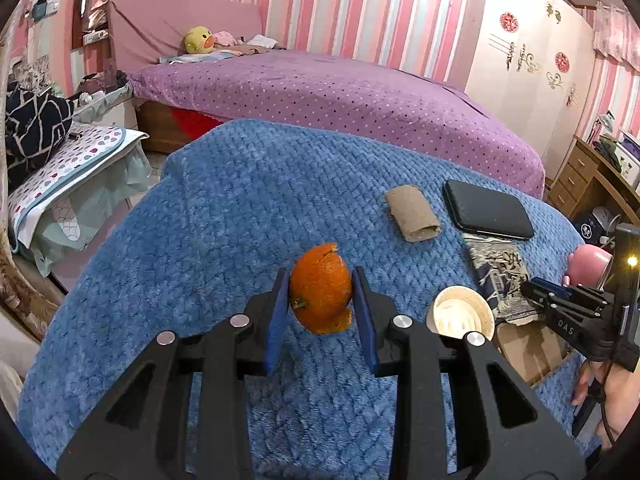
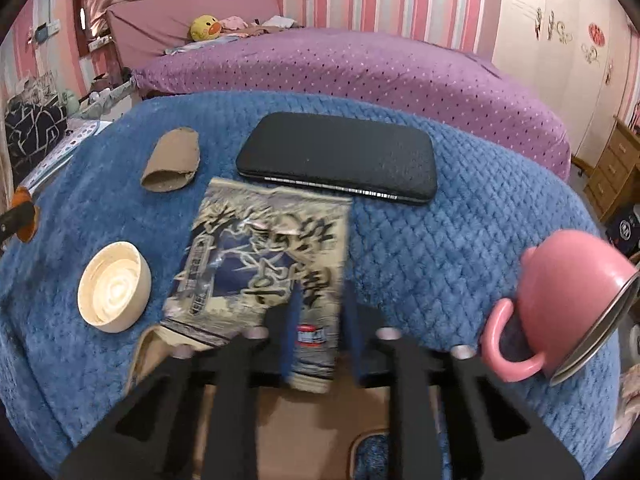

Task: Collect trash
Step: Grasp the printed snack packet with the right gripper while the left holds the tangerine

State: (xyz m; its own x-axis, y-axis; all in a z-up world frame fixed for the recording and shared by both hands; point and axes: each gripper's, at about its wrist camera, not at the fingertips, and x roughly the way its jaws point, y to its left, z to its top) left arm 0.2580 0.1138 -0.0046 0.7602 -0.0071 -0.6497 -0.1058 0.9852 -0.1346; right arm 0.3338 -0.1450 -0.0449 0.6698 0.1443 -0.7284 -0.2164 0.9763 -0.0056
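A purple bed (image 1: 340, 96) is filling the background behind a worktop under a blue blanket (image 1: 240, 200). On the blanket a black phone (image 2: 340, 156) is lying past the far edge of a snack wrapper (image 2: 260, 248), a flattened cardboard tube (image 2: 172, 160) to its left, a pink mug (image 2: 560, 288) tipped on its side at the right edge. A cream lid (image 2: 114, 286) is sitting open side up left of the wrapper.

The left tool (image 1: 320, 300) is clamping an orange peel (image 1: 320, 292) between its blue pads, the peel lifted off the blanket. The right tool (image 2: 320, 320) is sitting over the wrapper's near end, with the wrapper running between the pads; the view is blurred, jaws reading as closed on it.
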